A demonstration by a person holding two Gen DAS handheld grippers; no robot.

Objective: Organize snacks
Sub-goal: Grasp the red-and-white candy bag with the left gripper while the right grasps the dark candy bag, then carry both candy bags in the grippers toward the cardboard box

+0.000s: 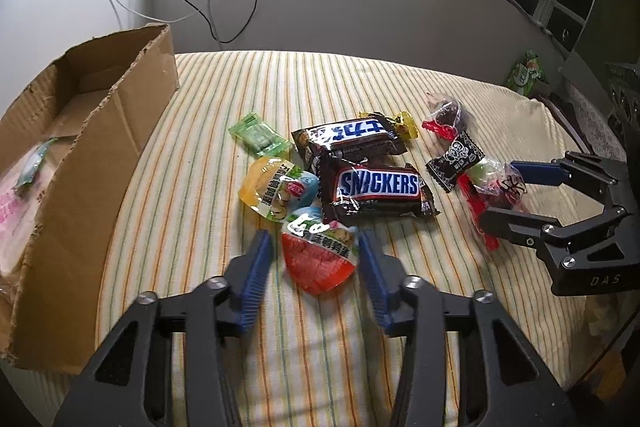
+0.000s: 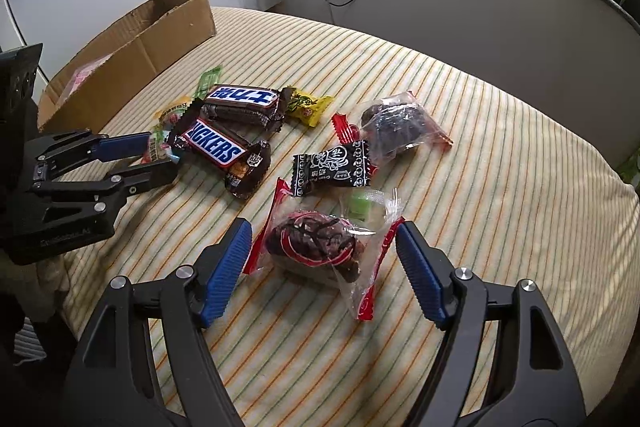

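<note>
In the left wrist view, the left gripper (image 1: 318, 261) is sitting at the bottom of the frame. Its two blue fingers (image 1: 256, 267) are standing on either side of a red snack pack (image 1: 318, 263), close to its edges. There is a thin gap on the left side and the right side is blurry, so I cannot tell if it is squeezing the pack yet.

In the right wrist view, the right gripper (image 2: 324, 259) is at the bottom middle of the frame, spread wide around a clear bag of dark treats (image 2: 316, 247). The pads are not pressing on the bag, so it is holding nothing.

A bit farther up the frame, two chocolate bars (image 1: 376, 187) are lying one partly on top of the other in the middle. A yellow snack pack (image 1: 272, 193) is touching the red pack. A black candy (image 2: 332, 169) and a small green candy (image 1: 259, 135) are lying nearby, all on the striped cloth (image 1: 400, 287).

Farthest off, at the left edge, a cardboard box (image 1: 120, 131) is waiting, with a snack or two inside already.

What could go wrong? The red pack is slippery and puffy, so it could pop out sideways. The left fingers could also catch the yellow pack and drag it along. The clear bag is loose and crinkly, so the right fingers might pinch only a corner and drop it before the box.
</note>
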